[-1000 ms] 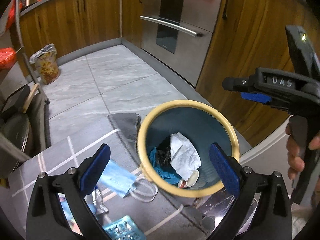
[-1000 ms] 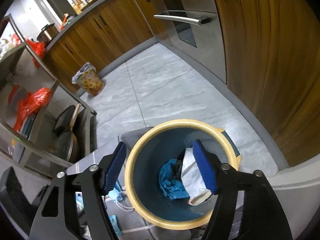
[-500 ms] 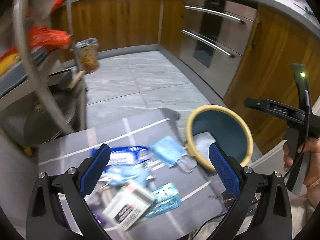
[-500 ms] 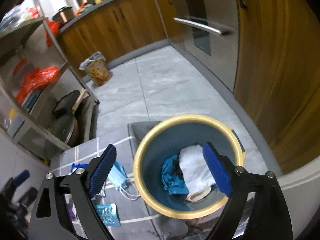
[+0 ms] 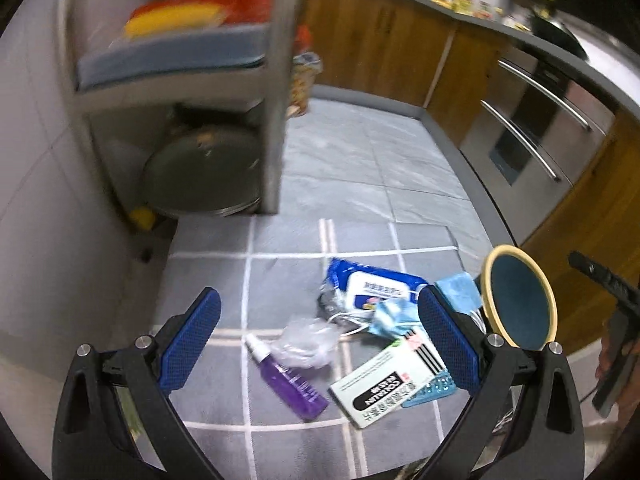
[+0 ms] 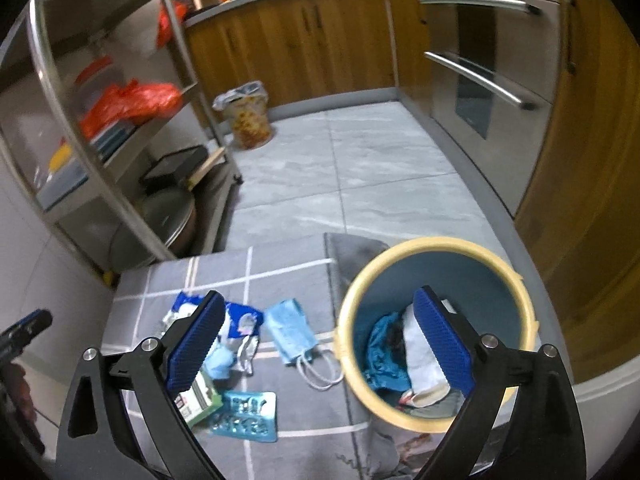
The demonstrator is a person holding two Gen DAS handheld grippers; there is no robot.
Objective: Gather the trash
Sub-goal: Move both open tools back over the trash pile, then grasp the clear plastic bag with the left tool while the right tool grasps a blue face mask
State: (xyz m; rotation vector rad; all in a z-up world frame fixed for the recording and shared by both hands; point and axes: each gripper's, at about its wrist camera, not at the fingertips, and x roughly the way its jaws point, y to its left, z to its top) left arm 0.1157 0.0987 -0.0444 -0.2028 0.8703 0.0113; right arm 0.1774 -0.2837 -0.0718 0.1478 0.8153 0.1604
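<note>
My left gripper (image 5: 320,344) is open and empty above trash on a grey grid mat (image 5: 280,260): a purple spray bottle (image 5: 290,382), crumpled clear plastic (image 5: 306,342), a blue wipes pack (image 5: 370,290), a crumpled face mask (image 5: 394,318), a white box (image 5: 386,382) and a blister pack (image 5: 434,390). The yellow-rimmed blue bin (image 5: 520,300) stands at the right. My right gripper (image 6: 318,342) is open and empty, high over the bin (image 6: 436,276), which holds blue and white trash (image 6: 404,348). A flat face mask (image 6: 292,330) lies left of the bin.
A metal shelf rack (image 6: 100,120) with pans and red bags stands at the left. Wooden cabinets (image 6: 304,40) and a steel oven (image 6: 480,72) line the back and right. A small lined waste bin (image 6: 248,120) stands on the tiled floor.
My left gripper has swung left, away from the bin, to over the trash on the mat. My right gripper has risen and drawn back, and its jaws have opened wider.
</note>
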